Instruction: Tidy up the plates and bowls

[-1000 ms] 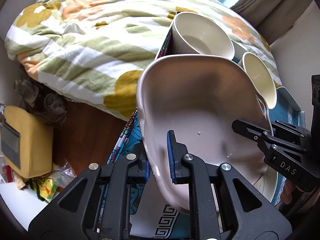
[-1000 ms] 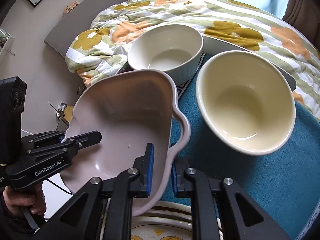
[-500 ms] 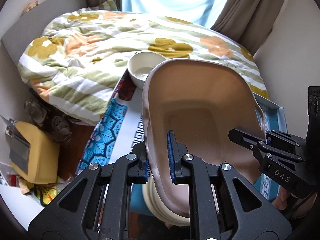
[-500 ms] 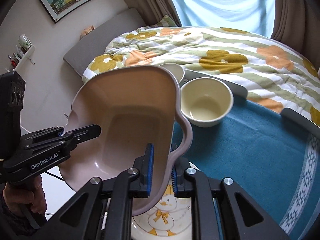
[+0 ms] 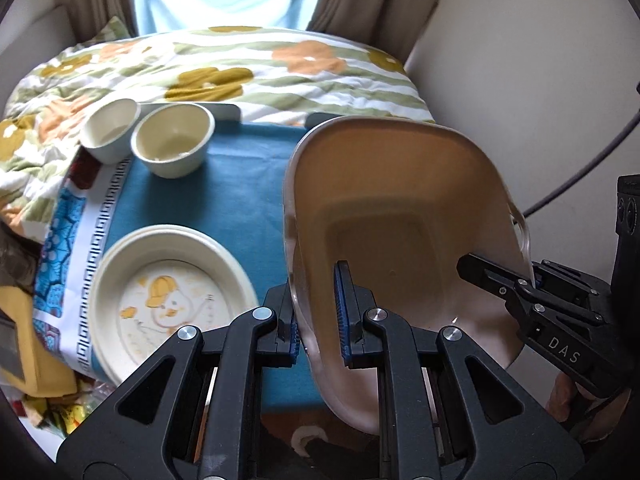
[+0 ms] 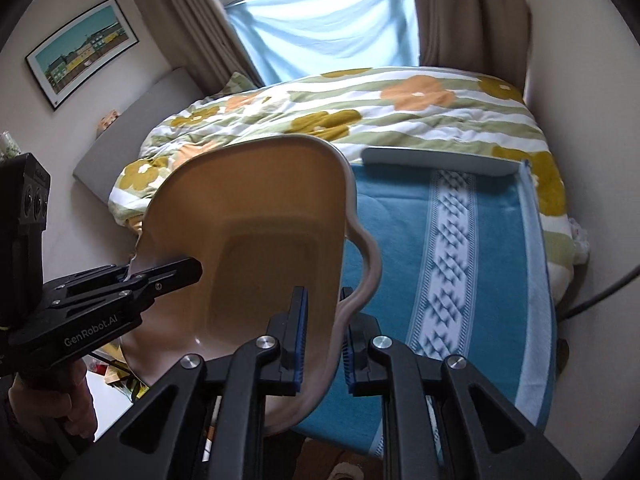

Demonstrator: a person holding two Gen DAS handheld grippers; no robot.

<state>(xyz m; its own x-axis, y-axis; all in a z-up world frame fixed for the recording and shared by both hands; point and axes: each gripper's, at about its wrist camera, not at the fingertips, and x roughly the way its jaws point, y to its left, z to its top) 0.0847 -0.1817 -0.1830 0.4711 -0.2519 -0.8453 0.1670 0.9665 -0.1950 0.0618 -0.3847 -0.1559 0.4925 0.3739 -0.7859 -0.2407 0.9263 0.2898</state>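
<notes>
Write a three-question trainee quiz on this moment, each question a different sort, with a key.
1. True or false: both the left hand-held gripper and the right hand-held gripper are clamped on the rim of the pink dish.
2. How many small bowls stand at the far end of the blue cloth?
3. Multiple choice: the plate printed with a duck is
A. held by a gripper
B. lying on the cloth
C. inside the dish

Key: 1 true; 2 two; 3 B
</notes>
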